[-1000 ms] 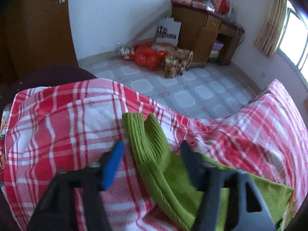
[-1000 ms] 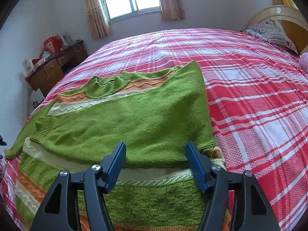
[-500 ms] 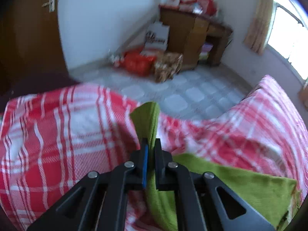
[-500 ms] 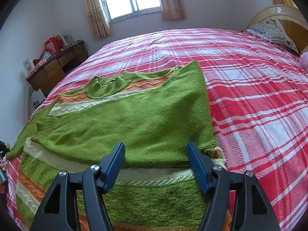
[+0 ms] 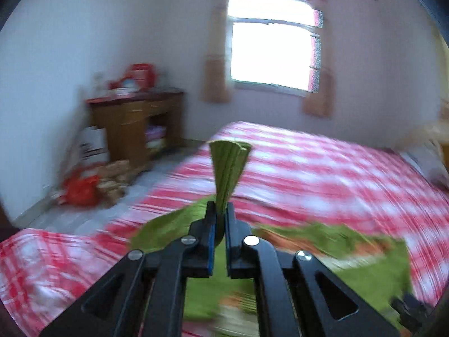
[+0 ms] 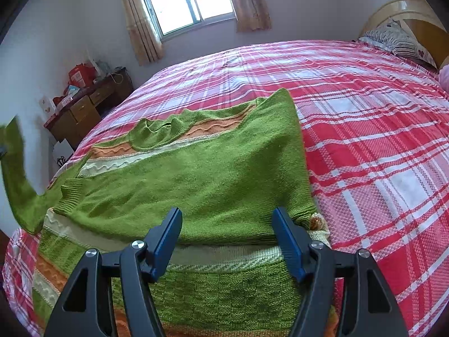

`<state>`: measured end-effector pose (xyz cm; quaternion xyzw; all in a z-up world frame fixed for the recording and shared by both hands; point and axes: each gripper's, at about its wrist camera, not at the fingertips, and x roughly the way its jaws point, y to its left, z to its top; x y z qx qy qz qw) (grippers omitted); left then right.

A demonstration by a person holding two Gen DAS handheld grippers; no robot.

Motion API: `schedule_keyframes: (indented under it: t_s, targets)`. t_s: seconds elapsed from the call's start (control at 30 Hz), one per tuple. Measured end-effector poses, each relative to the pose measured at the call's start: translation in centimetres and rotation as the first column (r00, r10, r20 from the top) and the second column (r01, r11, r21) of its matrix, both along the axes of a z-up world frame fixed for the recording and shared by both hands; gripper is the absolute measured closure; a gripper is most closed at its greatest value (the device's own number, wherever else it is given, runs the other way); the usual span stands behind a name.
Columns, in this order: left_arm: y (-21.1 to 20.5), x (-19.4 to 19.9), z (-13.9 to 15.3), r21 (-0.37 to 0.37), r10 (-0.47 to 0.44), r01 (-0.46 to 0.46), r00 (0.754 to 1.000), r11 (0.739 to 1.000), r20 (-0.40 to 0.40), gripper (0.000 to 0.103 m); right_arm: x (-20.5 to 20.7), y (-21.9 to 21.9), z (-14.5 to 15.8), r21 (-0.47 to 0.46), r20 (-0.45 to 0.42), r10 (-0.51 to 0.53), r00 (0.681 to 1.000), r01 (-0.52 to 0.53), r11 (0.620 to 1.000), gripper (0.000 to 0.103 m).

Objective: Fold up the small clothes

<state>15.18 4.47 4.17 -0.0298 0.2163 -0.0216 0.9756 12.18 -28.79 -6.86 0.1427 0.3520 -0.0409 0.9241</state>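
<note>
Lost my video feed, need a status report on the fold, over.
Left tool shut on green knitted sweater's sleeve cuff, lifted. Right tool open above sweater. Nothing in the way.

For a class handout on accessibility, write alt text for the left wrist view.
The left gripper is shut on a green sweater's ribbed cuff, lifted above a bed with a red checked cover. Behind, blurred, are a bright window and a wooden desk.

Bedroom: pale walls (image 6: 56,28); bright curtained window (image 6: 185,0); wooden desk (image 6: 84,109) at left wall; tiled floor (image 5: 70,219); bed, red plaid cover (image 6: 364,112); headboard (image 6: 393,8).
</note>
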Motion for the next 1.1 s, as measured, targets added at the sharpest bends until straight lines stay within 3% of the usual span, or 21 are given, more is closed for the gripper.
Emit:
schedule_keyframes:
  t_s: [0.17, 0.27, 0.37, 0.43, 0.5, 0.57, 0.6, 0.67, 0.73, 0.87, 0.97, 1.1]
  targets:
    - [-7.6, -1.3, -4.3, 0.056, -0.153, 0.160, 0.982, 0.986, -0.111, 0.097, 0.0, -0.1, 0.0, 0.004, 0.002, 0.002, 1.000, -0.002, 1.000, 0.035]
    - [-10.1, -1.8, -6.8, 0.101, -0.184, 0.204, 0.965, 0.974, -0.185, 0.097, -0.1, -0.2, -0.1, 0.006, 0.003, 0.004, 1.000, -0.004, 1.000, 0.035]
    - [-11.0, -1.8, -8.4, 0.122, -0.178, 0.220, 0.942, 0.968, -0.284, 0.091, -0.1, -0.2, -0.1, 0.007, 0.003, 0.003, 1.000, -0.003, 1.000, 0.035]
    - [-10.5, -2.0, -8.8, 0.096, -0.193, 0.236, 0.925, 0.967, -0.327, 0.083, -0.1, -0.2, -0.1, 0.005, 0.002, 0.003, 1.000, -0.003, 1.000, 0.035]
    - [-9.0, -3.3, -8.4, 0.061, -0.205, 0.238, 0.922, 0.969, -0.328, 0.052, 0.0, -0.1, -0.1, 0.002, -0.003, 0.004, 1.000, -0.004, 1.000, 0.035]
    - [-6.8, -5.0, -7.6, 0.051, -0.178, 0.201, 0.941, 0.978, -0.288, 0.032, 0.2, -0.2, -0.1, 0.009, -0.011, 0.010, 1.000, -0.010, 1.000, 0.034]
    - [-5.4, -5.9, -7.2, 0.048, -0.153, 0.171, 0.952, 0.984, -0.265, 0.030, 0.2, -0.3, 0.1, 0.017, -0.014, 0.011, 1.000, -0.011, 1.000, 0.034]
    - [-2.8, -6.6, -7.1, 0.033, -0.111, 0.123, 0.964, 0.992, -0.242, 0.030, 0.1, -0.5, 0.8, 0.083, 0.005, 0.022, 1.000, -0.022, 0.996, 0.034]
    - [0.1, -6.6, -7.2, 0.014, -0.031, 0.035, 0.969, 0.999, -0.244, 0.030, 0.2, 0.3, 2.1, 0.207, 0.073, 0.084, 0.994, -0.097, 0.973, 0.034]
    - [4.2, -5.3, -9.4, -0.046, 0.080, -0.101, 0.941, 0.994, -0.328, 0.030, 2.9, 4.7, 3.2, 0.299, 0.083, 0.209, 0.974, -0.224, 0.928, 0.034]
    - [5.0, -5.4, -10.7, -0.057, 0.109, -0.137, 0.933, 0.989, -0.342, 0.029, 5.4, 8.5, 2.7, 0.278, 0.049, 0.271, 0.961, -0.274, 0.921, 0.034]
    - [4.5, -5.8, -10.9, -0.074, 0.106, -0.136, 0.942, 0.988, -0.320, 0.024, 8.9, 13.5, -0.1, 0.204, -0.083, 0.319, 0.944, -0.297, 0.933, 0.035]
